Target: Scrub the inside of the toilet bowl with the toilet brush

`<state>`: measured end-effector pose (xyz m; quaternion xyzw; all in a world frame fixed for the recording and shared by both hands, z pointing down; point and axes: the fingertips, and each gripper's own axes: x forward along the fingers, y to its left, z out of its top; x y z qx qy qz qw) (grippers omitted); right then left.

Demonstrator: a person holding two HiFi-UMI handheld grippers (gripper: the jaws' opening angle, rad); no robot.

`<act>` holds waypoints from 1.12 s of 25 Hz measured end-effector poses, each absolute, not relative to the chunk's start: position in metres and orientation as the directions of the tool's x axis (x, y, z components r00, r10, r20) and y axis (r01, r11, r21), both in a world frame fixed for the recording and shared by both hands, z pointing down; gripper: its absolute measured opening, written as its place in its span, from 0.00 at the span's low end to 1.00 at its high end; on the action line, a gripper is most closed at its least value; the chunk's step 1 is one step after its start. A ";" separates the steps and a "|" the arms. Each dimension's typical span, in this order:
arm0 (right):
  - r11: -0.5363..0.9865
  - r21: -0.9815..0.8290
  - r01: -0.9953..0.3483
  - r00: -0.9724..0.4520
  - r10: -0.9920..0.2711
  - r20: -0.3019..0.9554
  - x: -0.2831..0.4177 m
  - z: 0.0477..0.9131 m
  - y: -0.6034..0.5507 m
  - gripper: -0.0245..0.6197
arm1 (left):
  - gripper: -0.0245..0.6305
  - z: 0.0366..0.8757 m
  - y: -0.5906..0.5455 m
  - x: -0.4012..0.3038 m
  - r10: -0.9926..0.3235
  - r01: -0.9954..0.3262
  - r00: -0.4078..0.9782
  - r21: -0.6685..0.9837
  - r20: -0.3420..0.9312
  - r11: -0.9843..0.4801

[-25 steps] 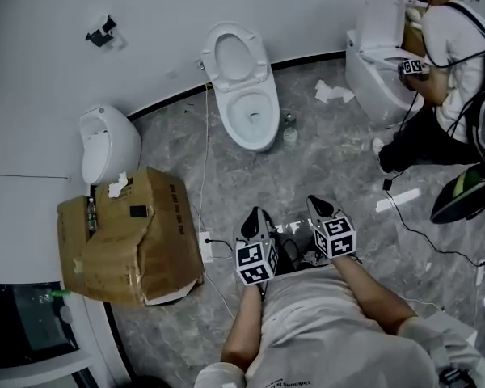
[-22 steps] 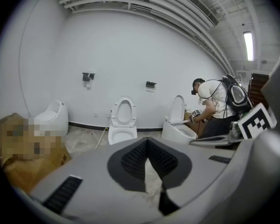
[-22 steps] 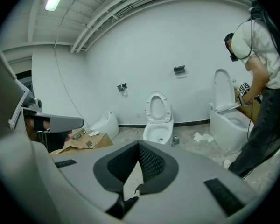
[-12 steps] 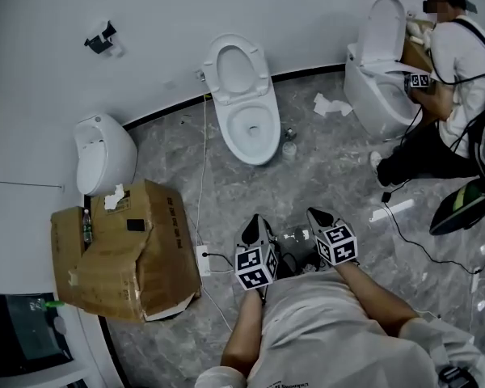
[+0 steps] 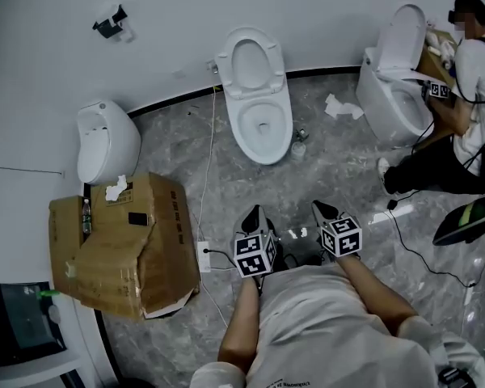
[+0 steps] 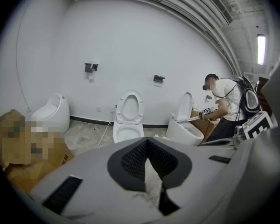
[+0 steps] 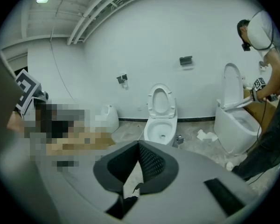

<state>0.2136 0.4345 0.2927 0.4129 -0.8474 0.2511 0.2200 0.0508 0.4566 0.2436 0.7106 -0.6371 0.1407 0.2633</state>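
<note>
As the head view has them, low in the middle of the frame: the left tongs (image 5: pixel 255 212) and the right tongs (image 5: pixel 322 207) lie side by side but apart, tips pointing up the frame over the floor.
Left tongs, left gripper view (image 6: pixel 147 141): the dark ribbed pads meet at their tips; closed, nothing between them.
Right tongs, right gripper view (image 7: pixel 139 144): pads likewise together at the tips; closed and empty.
Task's thing: the white ceramic toilet with its oval seat down and lid raised (image 5: pixel 259 103) stands against the white wall at upper centre of the head view, well apart from both tongs, its bowl uncovered. Both gripper views show it beyond the tips.
Beside its base: a small pale object on the floor (image 5: pixel 299 142), lower right of the bowl. It is too small to tell whether it is the brush.
Left of frame: a white rounded urinal (image 5: pixel 105 140); below it a crushed brown cardboard box (image 5: pixel 121 245).
Upper right of frame: a second white toilet with lid up (image 5: pixel 392 95), and a person in a white shirt (image 5: pixel 478 79) crouched at it.
Floor: grey marbled stone floor (image 5: pixel 339 176), with crumpled white paper (image 5: pixel 339 107) between the two toilets and a white socket block (image 5: pixel 205 257) just right of the box.
</note>
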 end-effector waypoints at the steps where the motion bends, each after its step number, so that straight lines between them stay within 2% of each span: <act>1: 0.539 -0.240 -0.808 -0.564 -0.586 0.581 0.208 0.293 0.429 0.07 | 0.07 0.243 0.451 0.045 -0.832 -0.979 0.145 0.197 0.535 -0.044; 11: 0.569 -0.217 -0.794 -0.572 -0.575 0.585 0.165 0.301 0.372 0.07 | 0.07 0.247 0.384 0.012 -0.830 -0.986 0.157 0.129 0.535 -0.104; 28: 0.551 -0.203 -0.809 -0.545 -0.576 0.609 0.094 0.313 0.305 0.07 | 0.07 0.258 0.316 -0.068 -0.816 -0.986 0.167 0.114 0.554 -0.125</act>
